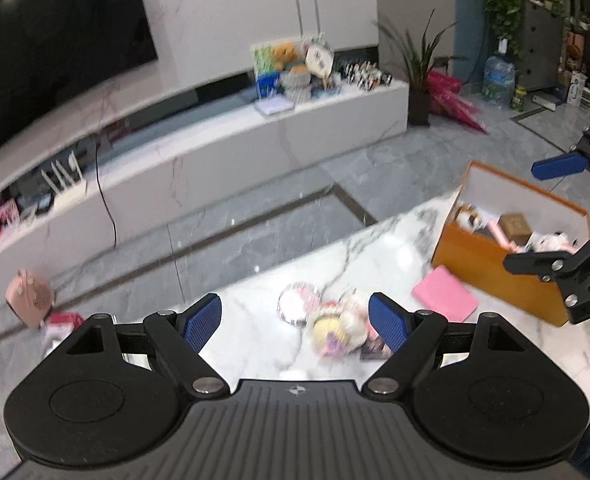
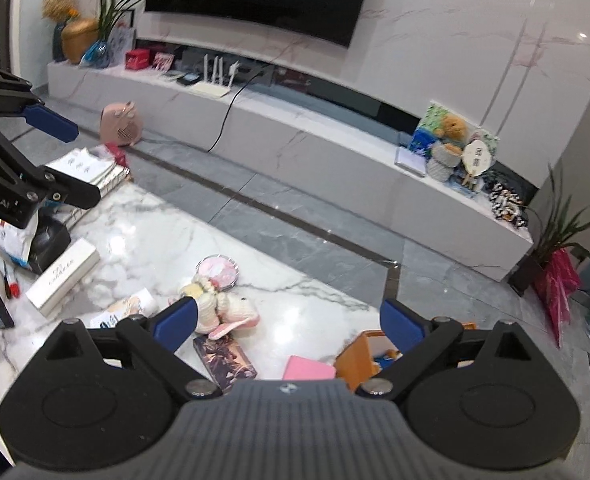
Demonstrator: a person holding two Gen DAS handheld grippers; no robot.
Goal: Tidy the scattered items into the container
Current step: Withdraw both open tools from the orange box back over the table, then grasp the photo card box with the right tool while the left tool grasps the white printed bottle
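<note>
Orange box [image 1: 491, 268], pink pad [image 1: 445, 294], seemingly cream plush [image 2: 219, 306]

Bright indoor light glares off the marble bench [image 2: 143, 240] and the glossy floor [image 1: 231, 216]; both fisheye views bend at their edges and smear with motion blur.

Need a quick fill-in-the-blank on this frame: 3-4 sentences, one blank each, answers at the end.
1. The container on the marble table is an open box coloured ____.
2. The flat item lying right beside that box is ____ in colour.
3. The left hand-held gripper has its jaws ____, with nothing held between them.
4. The round compact lies on the table next to a ____ toy.

Missing words: orange; pink; open; plush
</note>
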